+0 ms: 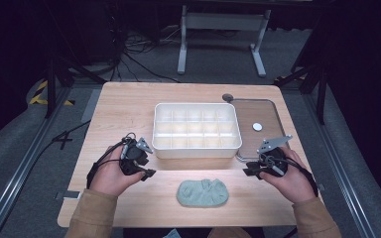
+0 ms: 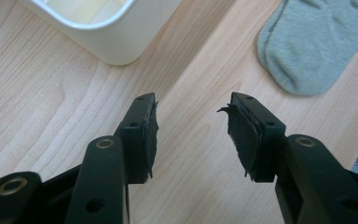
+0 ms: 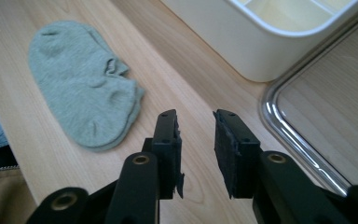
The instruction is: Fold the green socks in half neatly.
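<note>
Sock (image 1: pixel 203 193): a grey-green sock lies flat and folded on the wooden table (image 1: pixel 124 104), near your edge, between your two hands and touching neither gripper.
Left gripper (image 1: pixel 148 171): you hold it just left of the sock, its jaws spread apart with bare wood between them and nothing grasped. In the left gripper view the sock (image 2: pixel 318 42) sits up and to the right of the jaws.
Right gripper (image 1: pixel 247 172): you hold it just right of the sock, jaws parted by a narrower gap, released and empty. In the right gripper view the sock (image 3: pixel 85 81) lies to the left.
Box (image 1: pixel 197 150): a white box split into small compartments stands behind the sock, mid-table.
Tray (image 1: pixel 277 116): a metal-rimmed tray touches the box's right side.
</note>
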A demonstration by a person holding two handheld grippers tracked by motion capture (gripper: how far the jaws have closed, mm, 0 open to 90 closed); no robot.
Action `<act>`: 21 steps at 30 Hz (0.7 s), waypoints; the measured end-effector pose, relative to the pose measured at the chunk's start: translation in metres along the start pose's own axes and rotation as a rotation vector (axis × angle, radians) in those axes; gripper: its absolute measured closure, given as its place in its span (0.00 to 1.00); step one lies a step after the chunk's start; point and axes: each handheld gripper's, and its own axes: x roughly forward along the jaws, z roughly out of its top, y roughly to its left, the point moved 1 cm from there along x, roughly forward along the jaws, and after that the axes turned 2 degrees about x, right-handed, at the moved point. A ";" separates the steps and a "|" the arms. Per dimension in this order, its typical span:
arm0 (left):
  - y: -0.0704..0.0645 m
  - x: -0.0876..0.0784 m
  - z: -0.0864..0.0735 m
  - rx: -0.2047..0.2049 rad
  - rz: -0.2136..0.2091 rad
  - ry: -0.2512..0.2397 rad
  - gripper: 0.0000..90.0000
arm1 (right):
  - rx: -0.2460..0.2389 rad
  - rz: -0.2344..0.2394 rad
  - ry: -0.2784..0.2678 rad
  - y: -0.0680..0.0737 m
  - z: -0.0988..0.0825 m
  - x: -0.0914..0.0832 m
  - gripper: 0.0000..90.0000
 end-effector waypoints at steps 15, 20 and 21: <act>-0.038 0.024 0.016 0.108 -0.190 0.010 0.64 | -0.075 0.156 -0.007 0.058 0.020 0.034 0.91; -0.049 0.036 0.021 0.116 -0.225 0.011 0.68 | -0.116 0.172 0.006 0.075 0.022 0.055 0.98; -0.049 0.036 0.021 0.116 -0.225 0.011 0.68 | -0.116 0.172 0.006 0.075 0.022 0.055 0.98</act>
